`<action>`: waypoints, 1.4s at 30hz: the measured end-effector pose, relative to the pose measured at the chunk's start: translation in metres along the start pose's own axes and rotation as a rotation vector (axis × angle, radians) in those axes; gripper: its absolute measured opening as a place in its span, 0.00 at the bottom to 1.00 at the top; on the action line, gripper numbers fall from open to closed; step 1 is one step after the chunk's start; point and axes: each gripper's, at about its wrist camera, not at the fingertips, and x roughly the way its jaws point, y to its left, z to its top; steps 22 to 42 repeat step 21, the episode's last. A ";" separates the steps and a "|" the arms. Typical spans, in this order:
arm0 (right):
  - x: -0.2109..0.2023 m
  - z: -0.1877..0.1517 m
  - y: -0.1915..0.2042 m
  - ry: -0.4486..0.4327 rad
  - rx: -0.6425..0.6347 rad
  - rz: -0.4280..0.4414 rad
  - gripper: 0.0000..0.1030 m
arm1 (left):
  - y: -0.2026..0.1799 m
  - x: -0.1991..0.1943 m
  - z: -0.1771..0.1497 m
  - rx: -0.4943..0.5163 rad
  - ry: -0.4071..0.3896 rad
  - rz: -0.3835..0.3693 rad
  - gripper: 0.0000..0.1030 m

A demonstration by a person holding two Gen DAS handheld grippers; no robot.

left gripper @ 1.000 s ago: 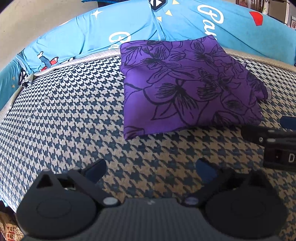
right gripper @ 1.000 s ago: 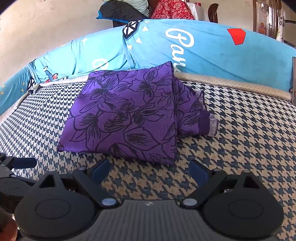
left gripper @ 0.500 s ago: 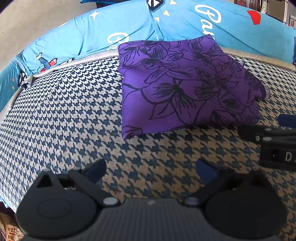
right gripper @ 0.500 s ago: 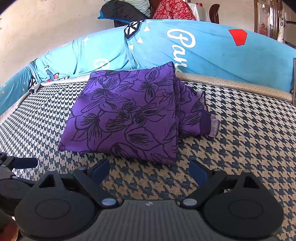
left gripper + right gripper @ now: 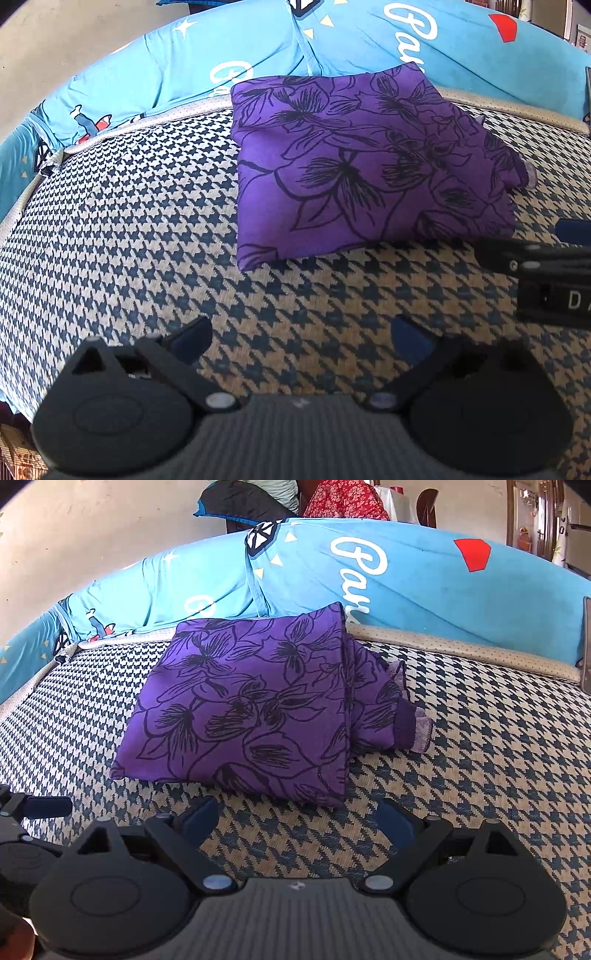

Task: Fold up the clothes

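Toward the bed's [image 5: 480, 760] far edge, against the blue bolster [image 5: 424, 587], lies the purple garment [image 5: 255, 709], folded into a square; one cuff [image 5: 421, 731] pokes out. My left gripper [image 5: 299, 339] and right gripper [image 5: 295, 819] hover near it, jaws spread, empty. Folding looks nearly complete.

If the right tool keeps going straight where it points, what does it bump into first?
Probably the checked houndstooth bed cover, just short of the folded purple flowered cloth. The right tool is open, empty and tilted downward, though depth is hard to judge.
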 end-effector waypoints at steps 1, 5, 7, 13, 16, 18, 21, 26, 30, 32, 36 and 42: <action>0.000 0.000 -0.001 0.000 0.001 -0.001 0.90 | 0.000 0.000 0.000 0.000 0.000 -0.001 1.00; 0.000 -0.001 -0.003 0.002 0.001 -0.005 0.90 | -0.001 -0.002 -0.001 0.005 -0.007 -0.001 1.00; 0.000 -0.001 -0.003 0.003 0.000 -0.005 0.90 | -0.001 -0.004 -0.001 0.009 -0.012 0.001 1.00; -0.001 0.000 -0.004 0.002 -0.014 -0.014 0.90 | -0.001 -0.005 0.000 0.005 -0.013 -0.007 1.00; -0.002 -0.001 -0.009 0.000 -0.013 -0.027 0.90 | 0.000 -0.005 0.000 -0.004 -0.011 -0.017 1.00; -0.003 -0.002 -0.015 0.004 -0.011 -0.043 0.90 | 0.000 -0.005 0.000 -0.012 -0.007 -0.024 1.00; -0.006 -0.003 -0.029 0.002 0.000 -0.074 0.90 | 0.001 -0.003 0.000 -0.020 0.006 -0.041 1.00; -0.006 -0.003 -0.029 0.002 0.000 -0.074 0.90 | 0.001 -0.003 0.000 -0.020 0.006 -0.041 1.00; -0.006 -0.003 -0.029 0.002 0.000 -0.074 0.90 | 0.001 -0.003 0.000 -0.020 0.006 -0.041 1.00; -0.006 -0.003 -0.029 0.002 0.000 -0.074 0.90 | 0.001 -0.003 0.000 -0.020 0.006 -0.041 1.00; -0.006 -0.003 -0.029 0.002 0.000 -0.074 0.90 | 0.001 -0.003 0.000 -0.020 0.006 -0.041 1.00; -0.006 -0.003 -0.029 0.002 0.000 -0.074 0.90 | 0.001 -0.003 0.000 -0.020 0.006 -0.041 1.00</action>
